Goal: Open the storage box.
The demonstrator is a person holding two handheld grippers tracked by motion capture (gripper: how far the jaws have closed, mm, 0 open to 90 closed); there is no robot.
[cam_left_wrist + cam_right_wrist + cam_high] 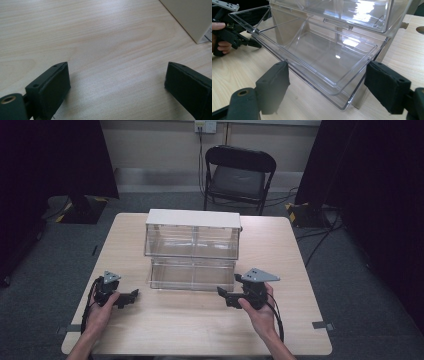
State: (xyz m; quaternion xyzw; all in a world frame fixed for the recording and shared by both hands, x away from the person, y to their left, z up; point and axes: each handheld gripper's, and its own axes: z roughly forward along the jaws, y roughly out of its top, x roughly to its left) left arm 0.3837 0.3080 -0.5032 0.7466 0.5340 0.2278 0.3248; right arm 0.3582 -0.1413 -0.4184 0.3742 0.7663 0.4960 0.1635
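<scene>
Standing mid-tabletop [165, 317], the clear drawer unit [193, 235] has its lower drawer [317, 57] pulled out toward the near side. The right tool [325, 82], jaws apart, faces its rim, probably to grip it; the left tool [117, 80], also apart, waits left.

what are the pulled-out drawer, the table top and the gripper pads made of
Drawer: clear hard plastic by the look, glossy, with bright glare spots and the table showing through. Table top: pale wood or wood-look laminate, matte, with long grain lines. Right gripper pads: black, dull, likely rubber or foam.
</scene>
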